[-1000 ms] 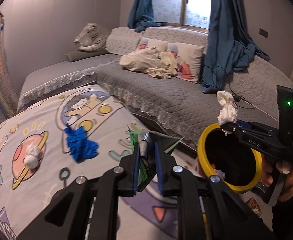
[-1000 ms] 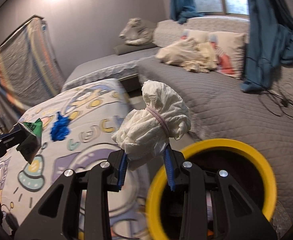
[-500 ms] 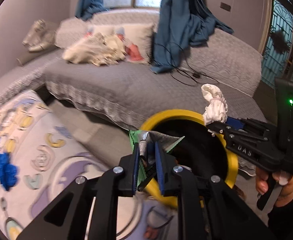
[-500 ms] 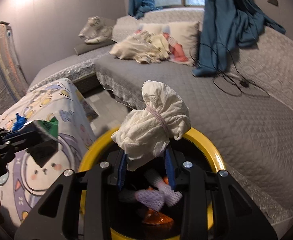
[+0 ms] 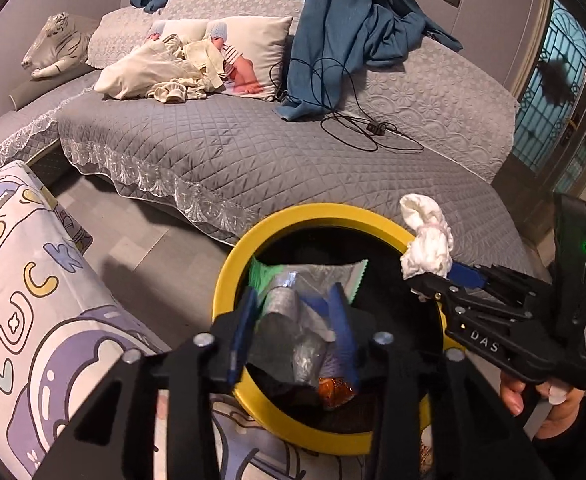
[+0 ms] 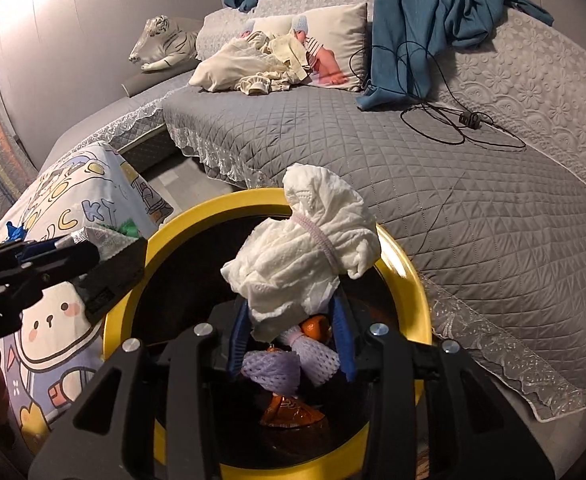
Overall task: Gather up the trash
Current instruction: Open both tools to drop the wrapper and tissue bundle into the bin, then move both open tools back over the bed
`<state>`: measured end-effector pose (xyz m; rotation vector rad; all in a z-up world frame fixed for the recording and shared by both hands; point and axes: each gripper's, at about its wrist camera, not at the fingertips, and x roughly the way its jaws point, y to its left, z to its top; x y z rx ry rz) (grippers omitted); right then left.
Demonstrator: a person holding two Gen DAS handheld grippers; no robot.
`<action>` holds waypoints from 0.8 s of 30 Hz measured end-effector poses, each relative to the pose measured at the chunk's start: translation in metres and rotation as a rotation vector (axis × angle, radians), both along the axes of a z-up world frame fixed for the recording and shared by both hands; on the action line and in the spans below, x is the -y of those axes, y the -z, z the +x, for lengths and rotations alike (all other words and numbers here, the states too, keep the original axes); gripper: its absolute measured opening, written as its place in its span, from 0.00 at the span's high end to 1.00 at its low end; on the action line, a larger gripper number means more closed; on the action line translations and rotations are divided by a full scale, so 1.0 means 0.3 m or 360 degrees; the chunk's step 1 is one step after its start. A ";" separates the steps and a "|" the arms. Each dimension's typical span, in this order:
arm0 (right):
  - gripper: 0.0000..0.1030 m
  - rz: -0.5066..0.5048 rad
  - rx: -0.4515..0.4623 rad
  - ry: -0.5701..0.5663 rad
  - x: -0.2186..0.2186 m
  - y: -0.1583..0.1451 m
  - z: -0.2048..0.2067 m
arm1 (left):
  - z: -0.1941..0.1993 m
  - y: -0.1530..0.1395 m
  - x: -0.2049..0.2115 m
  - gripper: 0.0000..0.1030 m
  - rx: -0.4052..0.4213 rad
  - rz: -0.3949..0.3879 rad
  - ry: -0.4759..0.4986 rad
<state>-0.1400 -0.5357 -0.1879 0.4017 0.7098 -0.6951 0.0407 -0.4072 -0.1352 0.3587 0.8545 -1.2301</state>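
Observation:
A yellow-rimmed trash bin [image 5: 229,280] [image 6: 409,276] stands between the cartoon blanket and the grey sofa. My left gripper [image 5: 293,320] is over the bin with its jaws spread wide; the green and silver wrapper [image 5: 293,292] sits loose between them, tilting into the bin. It also shows in the right wrist view [image 6: 113,240]. My right gripper [image 6: 291,332] [image 5: 425,280] is over the bin, its jaws parted around a white crumpled tissue wad [image 6: 305,256] [image 5: 427,240] that still sits between them. Purple netting [image 6: 289,360] and an orange wrapper [image 6: 289,408] lie inside the bin.
A cartoon blanket [image 5: 33,320] [image 6: 53,320] covers the surface at left, with a blue scrap [image 6: 13,232] on it. The grey quilted sofa [image 5: 253,140] carries cream cloth [image 5: 153,72], pillows, a blue curtain end [image 5: 333,52] and a black cable [image 5: 353,132].
Both grippers swung from over the blanket to over the bin. The left jaws have opened, freeing the wrapper. The right jaws have widened around the tissue.

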 end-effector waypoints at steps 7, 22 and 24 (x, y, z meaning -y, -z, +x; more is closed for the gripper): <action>0.57 -0.0025 0.0008 0.0052 0.004 -0.031 -0.025 | 0.062 -0.008 -0.028 0.38 -0.0044 -0.0025 -0.0104; 0.43 -0.0105 0.0122 -0.0439 -0.223 -0.187 0.314 | 0.398 -0.161 -0.485 0.19 0.0188 -0.0121 -0.0596; 0.42 -0.0100 0.0142 -0.0571 -0.292 -0.203 0.419 | 0.449 -0.168 -0.565 0.17 0.0242 -0.0101 -0.0674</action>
